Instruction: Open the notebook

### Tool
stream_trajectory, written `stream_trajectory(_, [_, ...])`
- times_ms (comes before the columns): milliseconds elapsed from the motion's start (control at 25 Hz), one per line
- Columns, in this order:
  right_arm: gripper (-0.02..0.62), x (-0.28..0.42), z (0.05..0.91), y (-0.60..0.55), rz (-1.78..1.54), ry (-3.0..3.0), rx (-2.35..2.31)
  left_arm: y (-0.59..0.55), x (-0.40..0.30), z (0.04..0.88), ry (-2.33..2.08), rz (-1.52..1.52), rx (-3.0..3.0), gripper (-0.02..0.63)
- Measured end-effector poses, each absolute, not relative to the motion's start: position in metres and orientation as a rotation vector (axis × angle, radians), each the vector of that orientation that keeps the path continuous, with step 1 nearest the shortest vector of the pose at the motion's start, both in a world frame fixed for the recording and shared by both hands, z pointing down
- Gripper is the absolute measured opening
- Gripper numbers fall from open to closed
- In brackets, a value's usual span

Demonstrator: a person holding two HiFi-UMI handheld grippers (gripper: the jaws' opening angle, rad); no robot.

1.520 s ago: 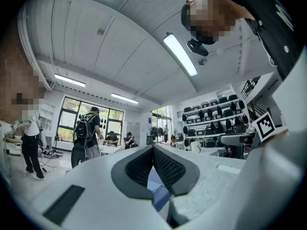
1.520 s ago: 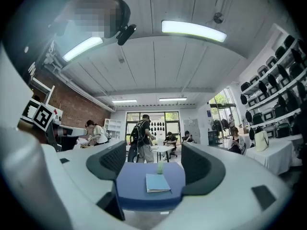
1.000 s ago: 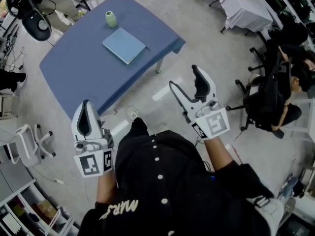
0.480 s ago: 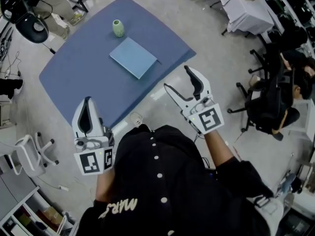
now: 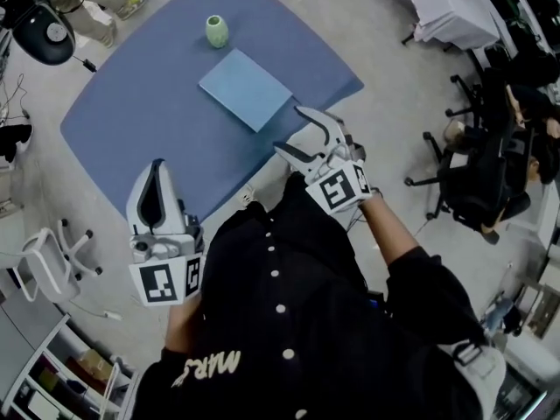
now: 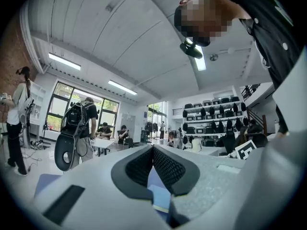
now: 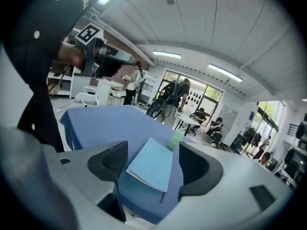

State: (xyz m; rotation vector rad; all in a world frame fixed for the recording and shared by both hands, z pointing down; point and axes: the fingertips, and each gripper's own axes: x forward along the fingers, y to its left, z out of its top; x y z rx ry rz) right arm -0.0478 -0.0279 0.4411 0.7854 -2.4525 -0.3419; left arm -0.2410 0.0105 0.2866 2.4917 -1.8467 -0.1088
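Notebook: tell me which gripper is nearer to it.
Right. The right gripper, jaws open, hangs just off the table edge beside the closed light-blue notebook, not touching it. The left gripper, jaws together, is held farther back, close to the person's body.

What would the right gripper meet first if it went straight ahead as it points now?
Probably the closed blue notebook on the table: the right gripper frames it between its open jaws. Depth is unclear, so the table edge might come first.
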Motion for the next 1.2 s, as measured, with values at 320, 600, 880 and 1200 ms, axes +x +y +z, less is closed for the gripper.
stream_trajectory(320, [0.323, -0.064, 0.542, -0.055, -0.508, -2.262, 0.424, -0.022, -0.213, 0.321, -1.882, -0.056, 2.37, 0.003])
stream_trajectory(600, [0.325, -0.075, 0.611, -0.075, -0.63, -2.181, 0.282, -0.042, -0.195, 0.362, -1.84, -0.035, 2.346, 0.003])
stream_trajectory(880, [0.319, -0.086, 0.626, -0.082, -0.665, -2.196, 0.243, -0.045, -0.189, 0.386, -1.82, -0.017, 2.313, 0.003])
stream_trajectory(1200, [0.33, -0.087, 0.623, -0.084, -0.686, -2.219, 0.213, -0.044, -0.19, 0.39, -1.816, -0.021, 2.309, 0.003])
